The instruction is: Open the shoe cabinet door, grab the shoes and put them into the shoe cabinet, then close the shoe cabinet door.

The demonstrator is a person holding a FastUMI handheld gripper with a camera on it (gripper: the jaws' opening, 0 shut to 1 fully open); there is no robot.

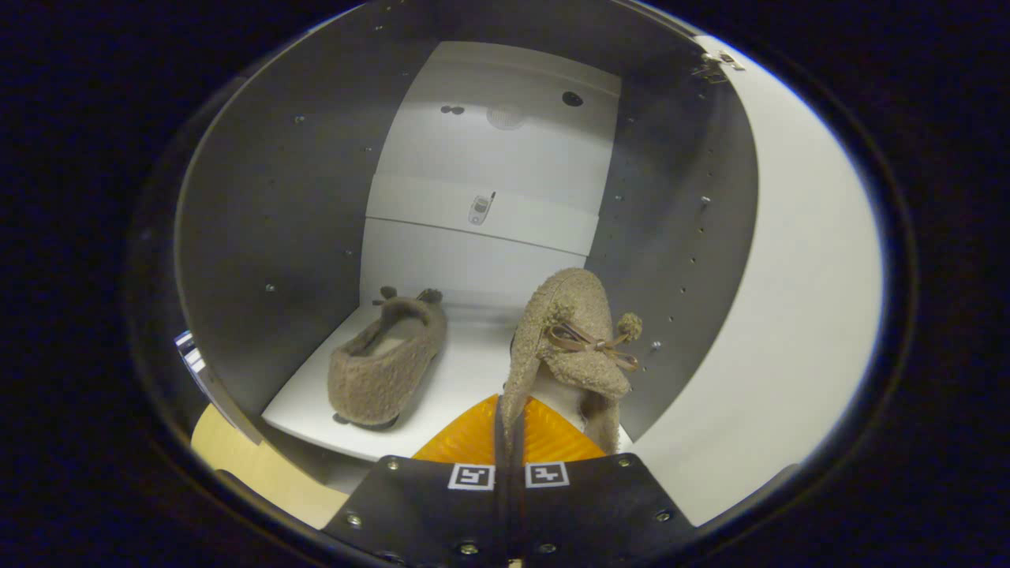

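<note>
Gripper [509,442] clamped on second shoe [570,339], inside the shoe cabinet [268,221].

We see the fingers pinched together on the heel edge of the held shoe, toe and bow pointing up, hanging over the white shelf [458,379]. First shoe [387,367] sits flat on that shelf, well left of it. Cabinet door [789,315] stands open on the right.

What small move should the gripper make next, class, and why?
Probably lower the held slipper onto the cabinet shelf beside the first slipper, then let go: the gripper pinches its rim, and it hangs tilted over bare shelf.
</note>
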